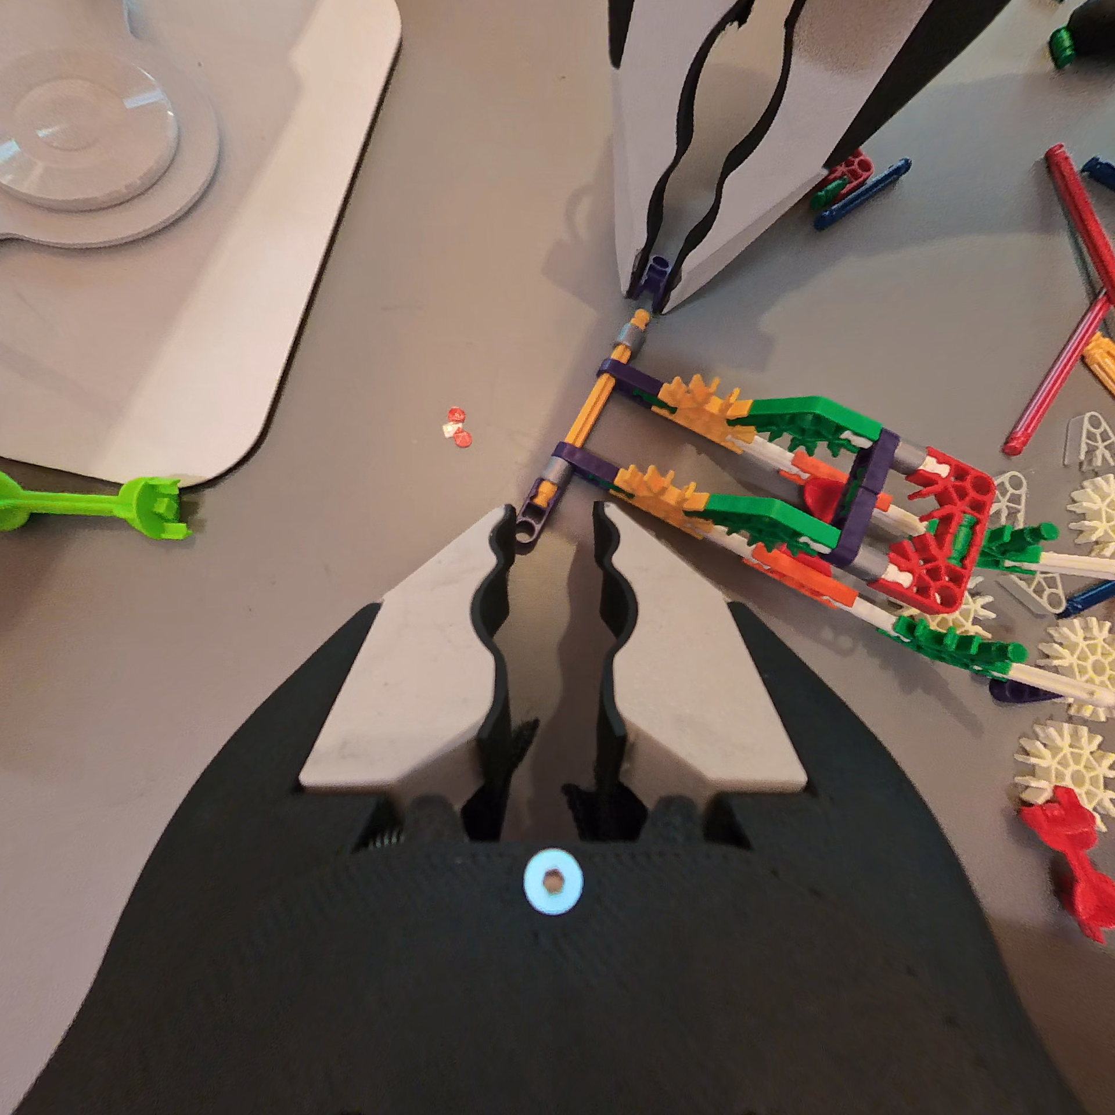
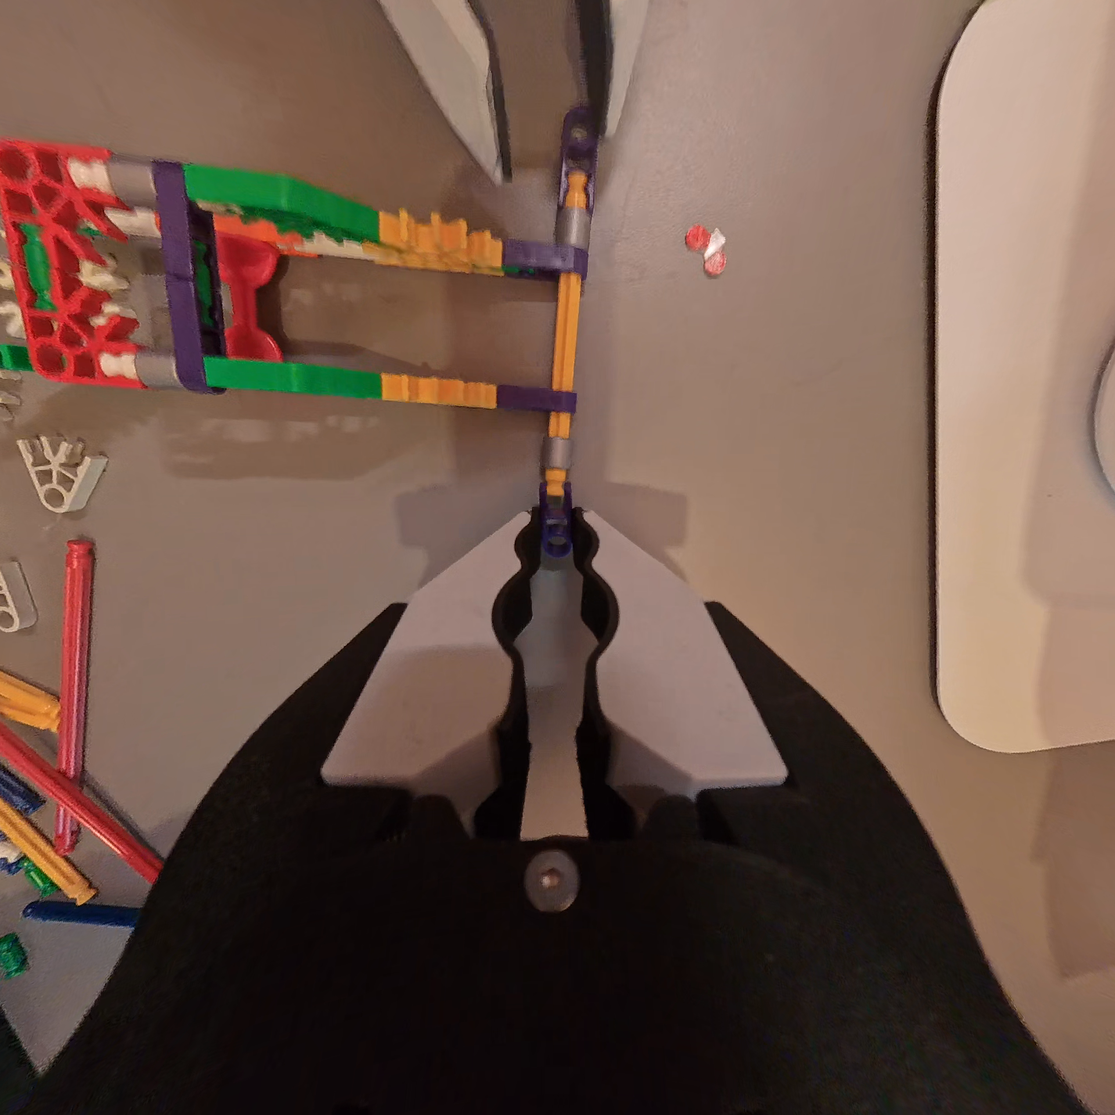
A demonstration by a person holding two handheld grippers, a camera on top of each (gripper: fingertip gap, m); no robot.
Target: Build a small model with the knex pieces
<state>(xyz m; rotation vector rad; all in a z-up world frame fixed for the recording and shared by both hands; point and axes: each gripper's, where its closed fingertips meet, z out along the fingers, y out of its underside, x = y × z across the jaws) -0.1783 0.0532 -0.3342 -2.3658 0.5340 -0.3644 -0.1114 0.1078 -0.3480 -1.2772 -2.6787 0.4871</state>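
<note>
At the far left, a lime-green piece [image 1: 90,504] lies against the corner of a pale board [image 1: 199,314], clear of your work. A few red scraps [image 1: 458,425] sit on the bare surface [image 1: 422,603] between that board and the build.

Your left gripper [image 1: 552,522] has its fingers spread. The near purple clip [image 1: 531,520] lies in the gap by the left-hand finger, perhaps touching it, though the view is too tight to be sure. Nothing is clamped there.

From that clip the yellow rod [image 1: 594,410] runs straight away to the far purple clip [image 2: 558,531]. Your right gripper [image 2: 558,516] has its fingers closed on that clip at the very tips. So the rod's long axis lies along the line between your two grippers, roughly level with the surface. The rod is the cross-bar at the end of the coloured model [image 1: 814,501]. The model's two arms leave the rod square-on and point away from the board, toward the loose pieces [image 1: 1080,657] scattered on the right.

The main risk is the shallow pinch on your right. Only the fingertips hold the clip, so a twist or a pull along the rod could pop the clip off or let it slip. With the near end unheld, the model could swing about that one grip and sweep into the loose pieces.
</note>
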